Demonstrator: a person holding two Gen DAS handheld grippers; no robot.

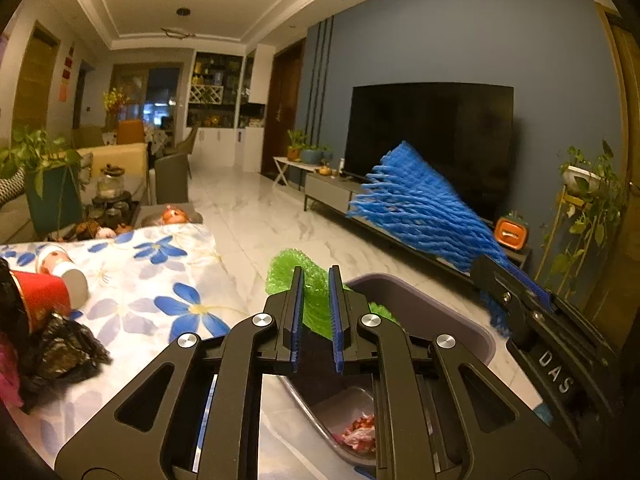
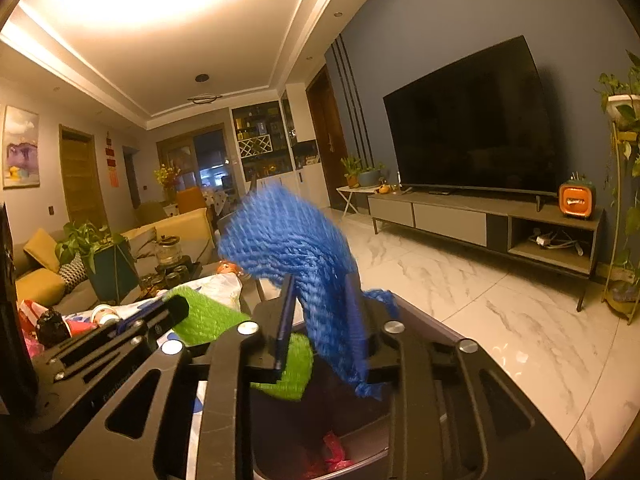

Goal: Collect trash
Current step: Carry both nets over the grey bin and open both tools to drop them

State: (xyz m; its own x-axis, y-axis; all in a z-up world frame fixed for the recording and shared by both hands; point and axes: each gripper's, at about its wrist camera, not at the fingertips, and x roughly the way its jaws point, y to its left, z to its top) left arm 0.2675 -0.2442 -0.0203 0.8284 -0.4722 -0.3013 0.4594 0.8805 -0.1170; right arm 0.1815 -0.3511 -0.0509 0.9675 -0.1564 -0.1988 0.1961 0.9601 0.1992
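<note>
The right gripper (image 1: 516,300) bears the letters "DAS".

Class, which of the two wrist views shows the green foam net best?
The left wrist view: the green foam net sits centred between the left gripper fingers, over the bin. In the right wrist view the net is partly hidden by both grippers and the blue foam net.

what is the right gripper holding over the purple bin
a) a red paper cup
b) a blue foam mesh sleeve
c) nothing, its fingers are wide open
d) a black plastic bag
b: in the right wrist view the right gripper is shut on the blue foam mesh sleeve, which fans out above its fingers, over the purple bin.
</note>
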